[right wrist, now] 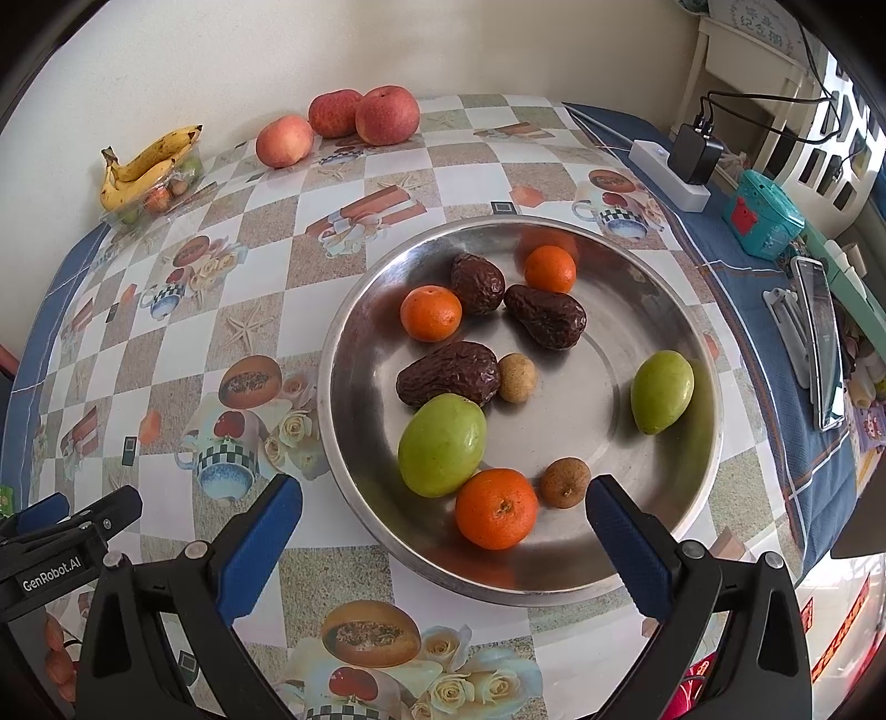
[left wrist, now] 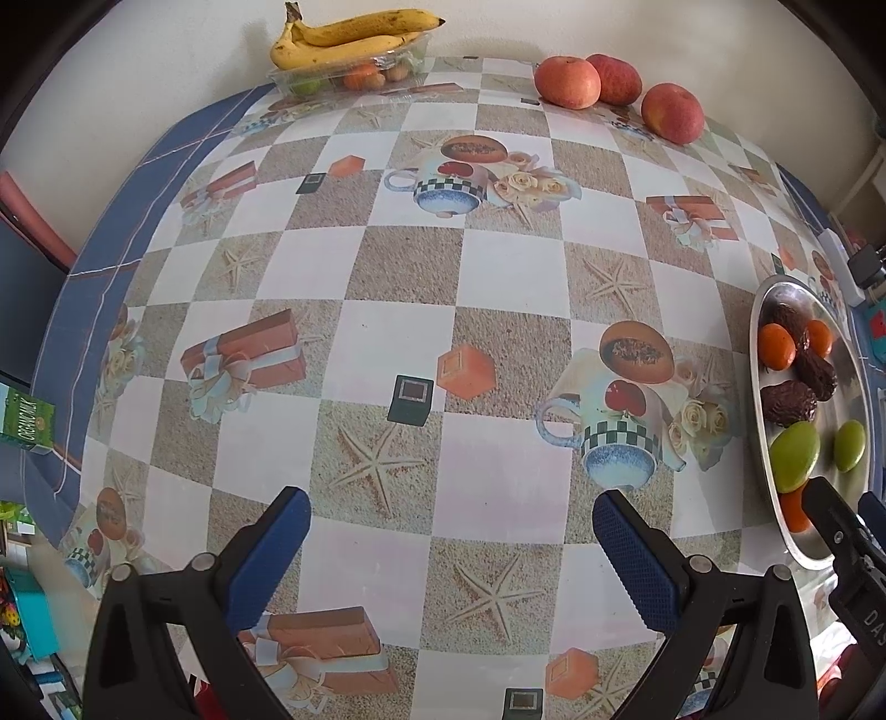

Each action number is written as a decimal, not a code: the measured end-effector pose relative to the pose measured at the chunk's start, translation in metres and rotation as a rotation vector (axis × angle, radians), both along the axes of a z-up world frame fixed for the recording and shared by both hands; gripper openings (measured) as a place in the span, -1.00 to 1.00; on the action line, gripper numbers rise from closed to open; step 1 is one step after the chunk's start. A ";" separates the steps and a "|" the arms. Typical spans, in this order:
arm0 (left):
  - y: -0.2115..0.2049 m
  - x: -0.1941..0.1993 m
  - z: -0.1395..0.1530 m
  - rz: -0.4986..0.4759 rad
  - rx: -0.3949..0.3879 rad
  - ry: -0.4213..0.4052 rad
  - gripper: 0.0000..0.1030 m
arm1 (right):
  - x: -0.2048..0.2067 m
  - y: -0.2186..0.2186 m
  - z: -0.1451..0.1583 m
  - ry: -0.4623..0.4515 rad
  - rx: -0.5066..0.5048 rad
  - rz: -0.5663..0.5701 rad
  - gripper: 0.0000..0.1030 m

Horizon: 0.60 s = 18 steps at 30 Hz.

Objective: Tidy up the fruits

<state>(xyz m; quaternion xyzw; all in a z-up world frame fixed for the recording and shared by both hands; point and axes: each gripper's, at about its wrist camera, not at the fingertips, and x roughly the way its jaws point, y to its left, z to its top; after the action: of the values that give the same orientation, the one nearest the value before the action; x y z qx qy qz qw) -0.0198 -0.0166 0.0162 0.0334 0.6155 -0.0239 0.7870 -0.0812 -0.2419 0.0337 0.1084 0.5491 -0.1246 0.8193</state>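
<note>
A round steel plate (right wrist: 637, 565) holds three tangerines (right wrist: 496, 508), three dark dates (right wrist: 447, 372), two green fruits (right wrist: 442, 446) and two small brown longans (right wrist: 565, 482). My right gripper (right wrist: 443, 512) hangs open over the plate's near rim, its fingers either side of the nearest tangerine without touching it. My left gripper (left wrist: 451, 520) is open above bare tablecloth, the steel plate (left wrist: 760, 354) to its right. Three apples (left wrist: 567, 82) lie at the table's far edge. A clear tray (left wrist: 310, 83) with bananas (left wrist: 354, 33) and small fruit stands at the back left.
The table has a checked cloth (left wrist: 387, 266) printed with cups and starfish. A white power strip (right wrist: 670, 174) with a black charger, a teal box (right wrist: 767, 221) and a phone (right wrist: 822, 343) lie at the right edge. A wall runs behind the table.
</note>
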 end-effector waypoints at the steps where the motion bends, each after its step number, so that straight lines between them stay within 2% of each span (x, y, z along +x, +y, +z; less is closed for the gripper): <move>1: 0.000 0.000 0.000 0.000 0.000 0.000 1.00 | 0.000 0.000 0.000 0.000 0.000 0.000 0.98; 18: 0.000 -0.001 0.000 -0.001 -0.003 -0.003 1.00 | 0.000 0.000 -0.001 0.002 0.000 0.001 0.98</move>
<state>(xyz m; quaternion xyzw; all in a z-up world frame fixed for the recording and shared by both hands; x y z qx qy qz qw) -0.0203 -0.0165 0.0162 0.0324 0.6145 -0.0251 0.7879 -0.0812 -0.2416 0.0330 0.1079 0.5500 -0.1244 0.8188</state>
